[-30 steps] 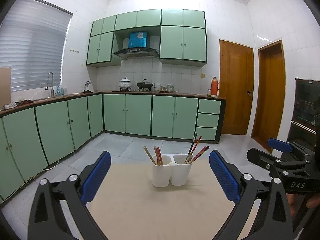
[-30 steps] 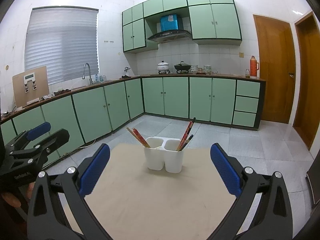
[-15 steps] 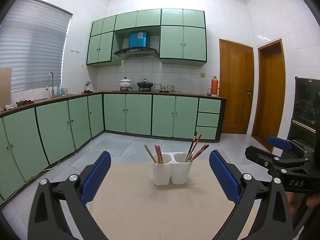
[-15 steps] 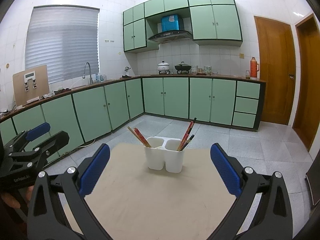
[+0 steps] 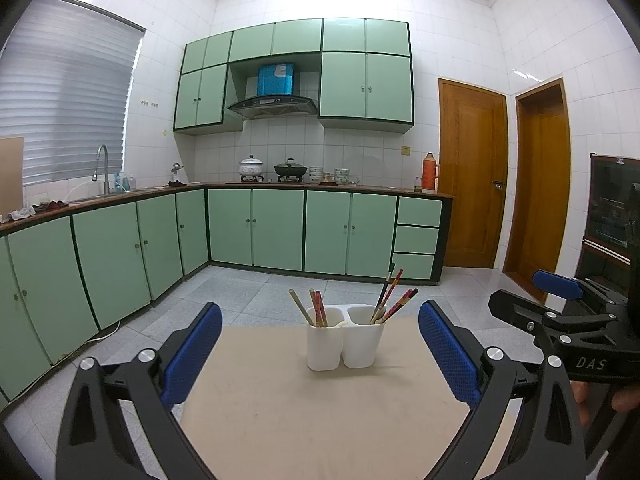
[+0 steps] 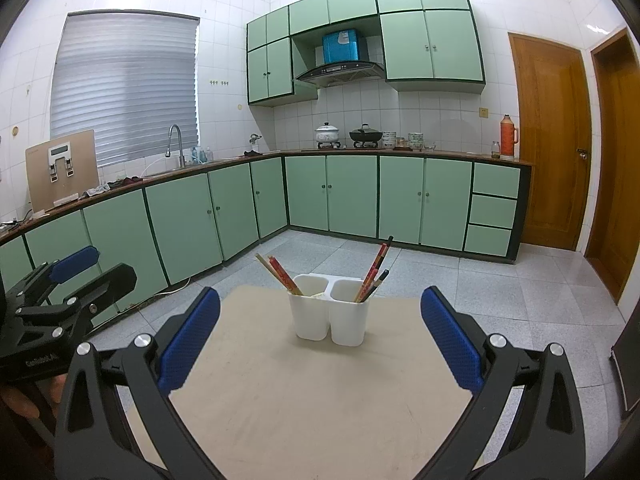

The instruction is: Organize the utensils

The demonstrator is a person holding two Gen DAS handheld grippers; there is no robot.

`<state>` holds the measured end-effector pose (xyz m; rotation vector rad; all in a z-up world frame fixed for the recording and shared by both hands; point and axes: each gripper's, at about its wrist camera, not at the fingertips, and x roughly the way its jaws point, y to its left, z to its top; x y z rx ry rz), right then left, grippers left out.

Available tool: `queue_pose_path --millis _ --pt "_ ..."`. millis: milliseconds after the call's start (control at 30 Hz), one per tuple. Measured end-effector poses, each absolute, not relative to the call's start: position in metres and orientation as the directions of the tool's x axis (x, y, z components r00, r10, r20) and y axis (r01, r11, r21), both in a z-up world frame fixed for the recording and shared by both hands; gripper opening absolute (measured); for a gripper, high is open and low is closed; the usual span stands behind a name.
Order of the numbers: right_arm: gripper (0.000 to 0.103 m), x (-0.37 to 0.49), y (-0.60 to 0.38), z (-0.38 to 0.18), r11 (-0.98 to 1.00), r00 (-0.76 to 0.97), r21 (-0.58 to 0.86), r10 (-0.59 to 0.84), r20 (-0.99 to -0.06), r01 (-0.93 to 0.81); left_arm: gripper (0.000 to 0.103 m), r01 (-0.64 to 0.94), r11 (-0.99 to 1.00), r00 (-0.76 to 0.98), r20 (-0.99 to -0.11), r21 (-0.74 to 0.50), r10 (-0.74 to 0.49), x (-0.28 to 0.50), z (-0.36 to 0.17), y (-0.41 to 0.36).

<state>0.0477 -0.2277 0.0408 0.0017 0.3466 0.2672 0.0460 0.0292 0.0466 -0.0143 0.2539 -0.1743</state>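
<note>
In white holder (image 5: 344, 340): chopsticks (image 5: 318, 309) splayed outward

We read only "DAS", in pale letters on the black frame of the right claw (image 5: 560, 292). Lettering on the black frame of the left claw (image 6: 76, 268) is too blurred to make out.

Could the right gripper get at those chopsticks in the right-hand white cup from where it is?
Probably yes. The right gripper is open and faces the white holder across bare table; the chopsticks stick up above the rim, nothing between.
</note>
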Motion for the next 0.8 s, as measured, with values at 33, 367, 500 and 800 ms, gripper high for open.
queue_pose_path --millis 33,367,500,800 --pt "0.097 0.0478 -0.2276 0.0411 0.965 0.906 0.047 0.259 -0.336 -0.258 0.097 0.170 0.985 0.953 -0.249 -0.036 -0.173 0.0461 0.0466 0.0291" --pt "0.097 0.0478 -0.2270 0.0411 0.965 0.906 0.047 0.259 -0.335 -0.259 0.097 0.170 0.985 0.953 -0.249 -0.035 -0.173 0.0458 0.0465 0.0294" --pt "0.097 0.0477 -0.2271 0.0406 0.965 0.906 0.047 0.259 -0.336 -0.258 0.097 0.170 0.985 0.953 -0.249 -0.033 -0.173 0.0451 0.0464 0.0296" --pt "0.097 0.0477 -0.2272 0.0405 0.965 0.906 0.047 0.259 -0.335 -0.258 0.097 0.169 0.985 0.953 -0.250 -0.034 -0.172 0.0428 0.0459 0.0307"
